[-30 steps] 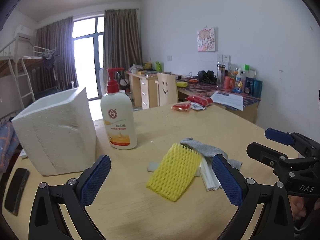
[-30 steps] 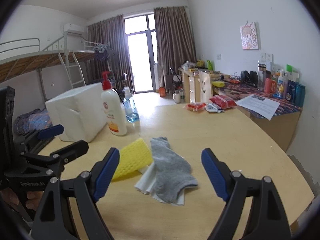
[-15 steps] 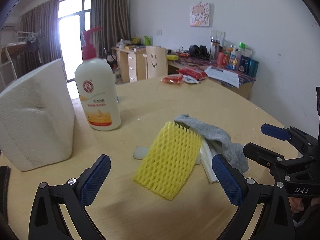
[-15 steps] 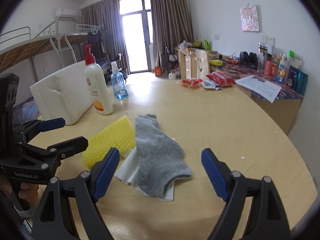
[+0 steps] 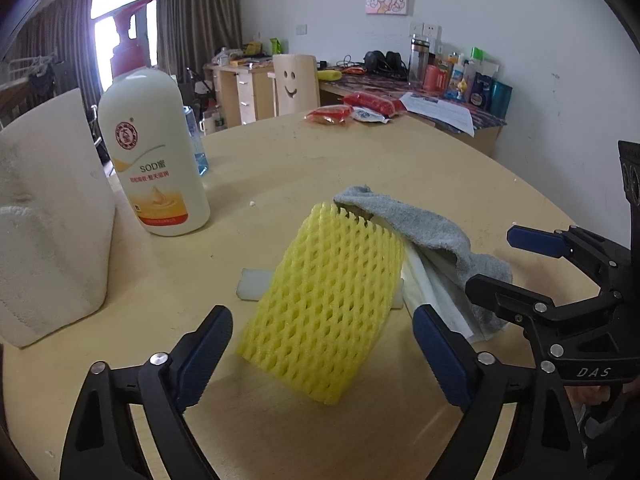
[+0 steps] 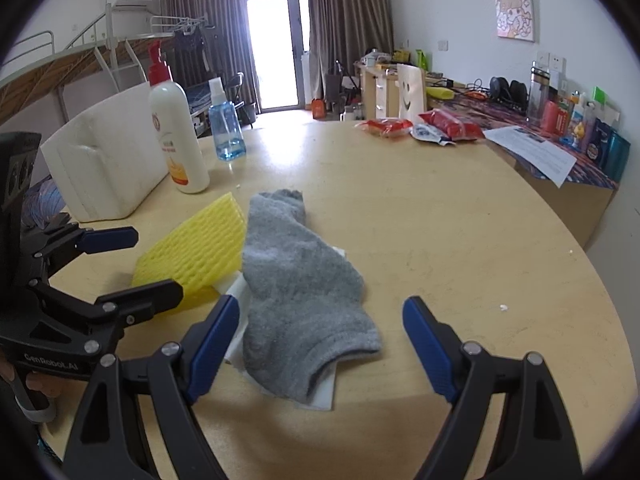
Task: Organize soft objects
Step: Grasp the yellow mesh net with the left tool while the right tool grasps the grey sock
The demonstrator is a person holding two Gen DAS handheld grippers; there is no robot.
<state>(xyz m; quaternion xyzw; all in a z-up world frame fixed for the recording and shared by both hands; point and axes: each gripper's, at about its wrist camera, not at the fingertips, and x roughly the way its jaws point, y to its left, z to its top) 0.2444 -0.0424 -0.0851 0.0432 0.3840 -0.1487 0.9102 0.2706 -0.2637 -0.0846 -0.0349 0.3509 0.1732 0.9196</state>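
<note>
Closing slightly yet spread and empty, the left gripper (image 5: 322, 350) is nearing the yellow foam net (image 5: 326, 304); the right gripper (image 6: 318, 344), jaws spread, is risking snagging the white sheet (image 6: 324, 394) under the grey sock (image 6: 304, 296) at 12 o'clock.

— How is the light for you?
— I see bright daylight from the glass door (image 6: 276, 44); it is blown out, with glare on the table (image 6: 400, 208).
— And sharpness?
— Centre sharp; edges bend and go dark.

Both grippers are coming down toward the pile. The left gripper (image 5: 322, 354), its jaws just closing a little, is nearing the yellow foam net (image 5: 326, 304); the right gripper (image 6: 316, 342) is nearing the grey sock (image 6: 298, 292).
</note>
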